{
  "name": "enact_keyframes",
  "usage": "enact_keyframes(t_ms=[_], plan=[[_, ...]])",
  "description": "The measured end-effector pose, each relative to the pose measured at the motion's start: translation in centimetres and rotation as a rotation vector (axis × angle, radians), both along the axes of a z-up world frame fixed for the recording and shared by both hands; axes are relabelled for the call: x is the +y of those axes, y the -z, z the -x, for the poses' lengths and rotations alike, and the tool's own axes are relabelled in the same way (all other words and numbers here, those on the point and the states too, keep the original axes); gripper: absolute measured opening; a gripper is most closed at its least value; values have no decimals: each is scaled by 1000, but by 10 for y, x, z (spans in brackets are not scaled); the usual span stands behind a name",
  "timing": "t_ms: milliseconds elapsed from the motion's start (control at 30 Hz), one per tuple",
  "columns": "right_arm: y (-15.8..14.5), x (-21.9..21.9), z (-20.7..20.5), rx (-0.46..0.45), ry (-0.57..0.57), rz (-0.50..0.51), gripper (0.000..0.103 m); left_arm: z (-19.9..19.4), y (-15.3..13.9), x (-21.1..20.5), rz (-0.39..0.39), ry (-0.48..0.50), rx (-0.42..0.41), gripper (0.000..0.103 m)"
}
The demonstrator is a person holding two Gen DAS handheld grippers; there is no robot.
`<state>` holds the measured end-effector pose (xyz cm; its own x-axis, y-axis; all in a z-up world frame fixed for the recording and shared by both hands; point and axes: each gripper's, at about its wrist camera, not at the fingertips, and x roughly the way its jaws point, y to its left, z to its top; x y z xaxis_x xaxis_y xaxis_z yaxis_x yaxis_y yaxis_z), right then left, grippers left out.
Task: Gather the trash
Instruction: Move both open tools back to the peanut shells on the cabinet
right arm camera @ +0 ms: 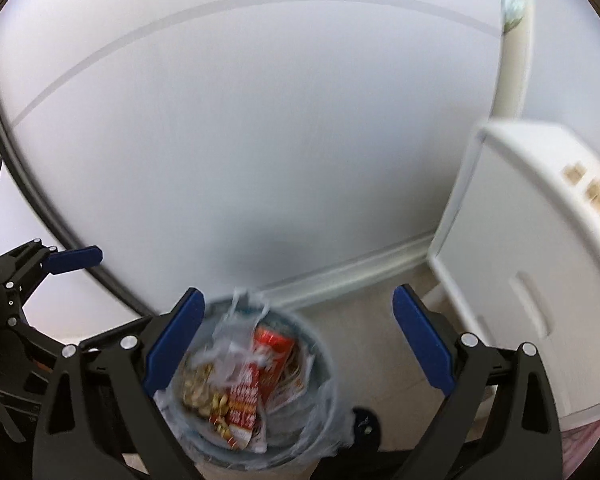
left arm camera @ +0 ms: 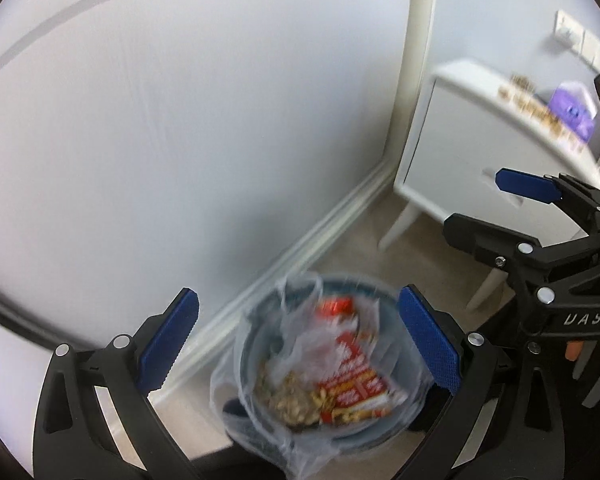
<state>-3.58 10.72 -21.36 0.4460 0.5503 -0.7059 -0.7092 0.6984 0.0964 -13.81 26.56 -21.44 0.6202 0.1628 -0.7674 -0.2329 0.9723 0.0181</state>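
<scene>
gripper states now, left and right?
Left gripper: open, holding nothing, above the trash bin.
Right gripper: open, holding nothing, above the same bin.

Trash bin (left arm camera: 256,360) contents motion-blurred; nightstand (right arm camera: 540,264) items unreadable.

I count one round grey-blue bin (left arm camera: 400,424) with one clear plastic liner (left arm camera: 296,452), one red printed wrapper (right arm camera: 274,358), one white cabinet (right arm camera: 512,280), one purple box (left arm camera: 572,110).

Red-and-white wrapper (left arm camera: 354,376) in grey-blue bin (left arm camera: 404,416); white cabinet (right arm camera: 512,280).
</scene>
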Motion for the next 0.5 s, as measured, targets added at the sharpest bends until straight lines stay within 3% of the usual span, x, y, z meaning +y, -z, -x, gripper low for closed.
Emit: enact_keyframes(t_ms=[267, 500], plan=[[-82, -56, -17, -195, 96, -95, 92, -26, -69, -33, -59, 115, -159, 97], [-104, -122, -50, -264, 287, -56, 92, -61, -97, -84, -32, 284, -198, 97]])
